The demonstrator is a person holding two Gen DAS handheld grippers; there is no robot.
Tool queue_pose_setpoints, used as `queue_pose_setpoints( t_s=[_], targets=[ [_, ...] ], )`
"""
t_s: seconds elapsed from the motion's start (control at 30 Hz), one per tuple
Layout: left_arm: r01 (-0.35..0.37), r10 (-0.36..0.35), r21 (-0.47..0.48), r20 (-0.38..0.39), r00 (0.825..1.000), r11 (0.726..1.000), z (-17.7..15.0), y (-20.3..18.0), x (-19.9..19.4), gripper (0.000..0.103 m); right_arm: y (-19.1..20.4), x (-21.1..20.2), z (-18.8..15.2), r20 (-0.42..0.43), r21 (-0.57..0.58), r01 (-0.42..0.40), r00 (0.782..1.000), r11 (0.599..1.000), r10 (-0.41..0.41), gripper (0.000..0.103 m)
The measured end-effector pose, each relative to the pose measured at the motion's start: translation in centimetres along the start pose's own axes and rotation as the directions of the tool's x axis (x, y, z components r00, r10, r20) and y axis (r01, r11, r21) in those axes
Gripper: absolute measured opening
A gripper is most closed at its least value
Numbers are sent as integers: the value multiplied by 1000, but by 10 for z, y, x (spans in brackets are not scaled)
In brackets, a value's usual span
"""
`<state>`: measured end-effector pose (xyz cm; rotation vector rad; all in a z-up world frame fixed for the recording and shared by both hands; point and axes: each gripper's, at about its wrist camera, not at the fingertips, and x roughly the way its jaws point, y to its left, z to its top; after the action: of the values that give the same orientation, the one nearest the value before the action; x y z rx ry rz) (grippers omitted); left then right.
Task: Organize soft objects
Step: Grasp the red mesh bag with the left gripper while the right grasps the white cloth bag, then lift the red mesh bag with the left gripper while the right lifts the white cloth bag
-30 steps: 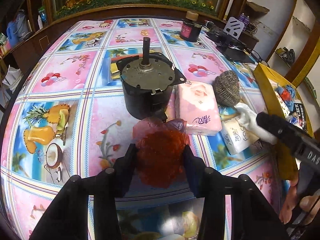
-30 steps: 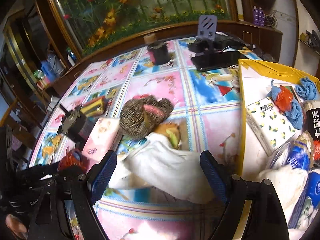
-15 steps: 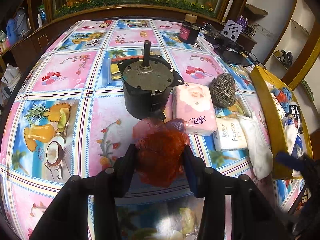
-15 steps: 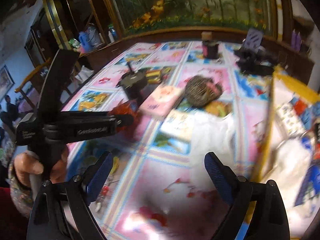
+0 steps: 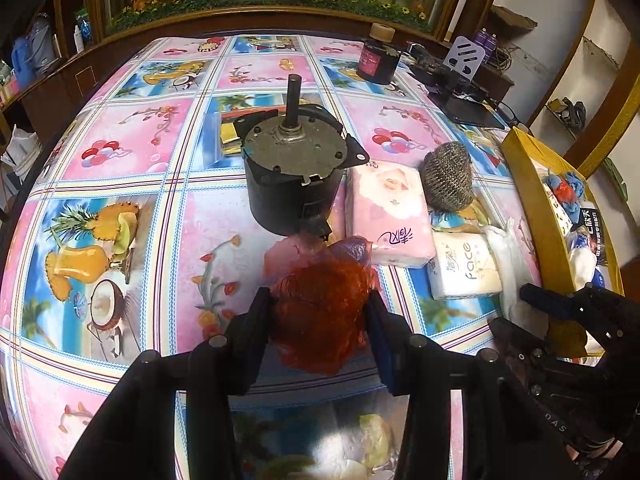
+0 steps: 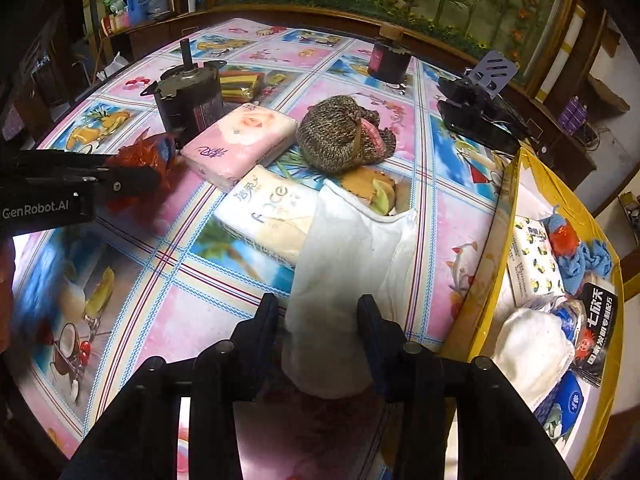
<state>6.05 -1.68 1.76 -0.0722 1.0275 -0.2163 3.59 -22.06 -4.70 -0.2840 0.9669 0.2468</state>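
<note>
Right wrist view, items largest to smallest.

1. Table point(image 6: 344, 68), patterned cloth, bearing all loose goods.
2. Yellow box point(image 6: 492, 240) at the table's right edge, already holding soft packs and cloths; judged the destination.
3. White cloth point(image 6: 352, 248): limp, light, likely to sag and trail. It lies on the table beside the box, its far end overlapping the white tissue pack point(image 6: 264, 216). Best taken at the bunched near end, where it is gripped now.
4. Pink tissue pack point(image 6: 240, 140): soft, squashable, slippery wrapper.
5. Knitted pouch point(image 6: 340, 136): soft, not yet sorted.
6. Red mesh ball point(image 5: 320, 312): springy, near weightless, held just above the table in front of the motor point(image 5: 292, 168).

Tongs: right gripper point(image 6: 318, 320) has just been closing and now pinches the cloth, angled steeply down; left gripper point(image 5: 318, 320) clenched on the mesh ball, angled likewise.
</note>
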Motion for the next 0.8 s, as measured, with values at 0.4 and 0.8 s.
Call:
queue_pose_setpoints(
  t_s=[0.4,0.8],
  targets=[
    [77,-80,34,87,993,996,0,-10,-19,44,-39,-61,16,336,197,-196,934,961,121,16],
    [96,-103,72,102,989,993,-2,-23,-18,44,-28,-12,45,391,202,-346,886,916,248,18]
  ],
)
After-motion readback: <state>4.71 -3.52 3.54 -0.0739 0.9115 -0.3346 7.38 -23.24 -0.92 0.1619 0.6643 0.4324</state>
